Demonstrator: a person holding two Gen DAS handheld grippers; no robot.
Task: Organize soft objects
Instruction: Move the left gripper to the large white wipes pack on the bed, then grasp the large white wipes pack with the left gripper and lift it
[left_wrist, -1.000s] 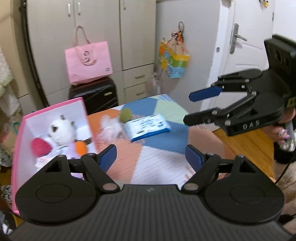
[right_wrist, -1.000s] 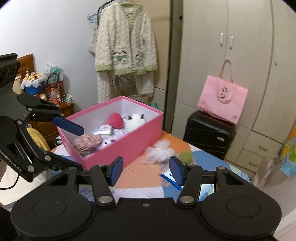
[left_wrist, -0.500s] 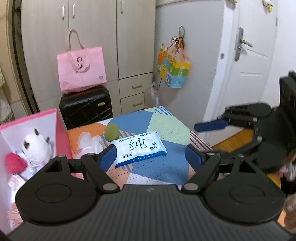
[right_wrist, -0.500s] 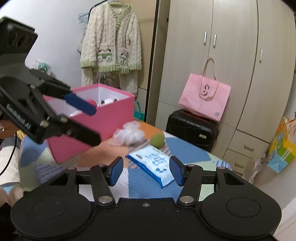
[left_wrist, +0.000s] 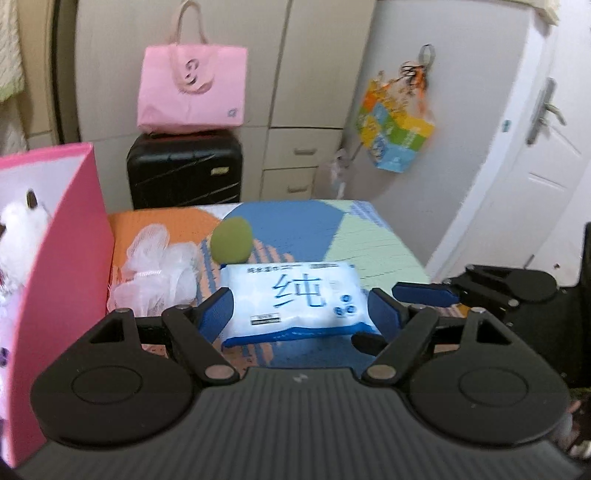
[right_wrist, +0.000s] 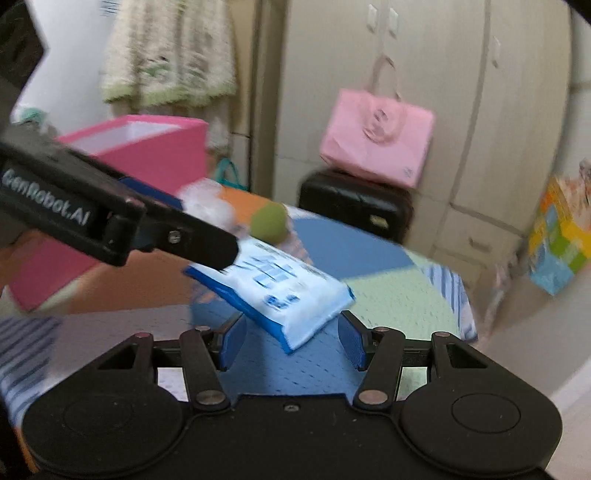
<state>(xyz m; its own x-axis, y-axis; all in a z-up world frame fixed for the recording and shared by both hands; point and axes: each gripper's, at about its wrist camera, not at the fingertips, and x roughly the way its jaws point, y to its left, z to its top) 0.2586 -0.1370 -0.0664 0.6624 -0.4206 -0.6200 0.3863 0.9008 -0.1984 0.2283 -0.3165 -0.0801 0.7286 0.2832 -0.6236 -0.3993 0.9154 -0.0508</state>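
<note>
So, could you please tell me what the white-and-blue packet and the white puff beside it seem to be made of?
The packet looks like soft, glossy plastic film: printed, slightly puffed, with a flat sealed end; probably wet wipes. The white puff looks like gathered nylon netting, sheer and ruffled, likely a bath sponge, though blur leaves that open.
</note>
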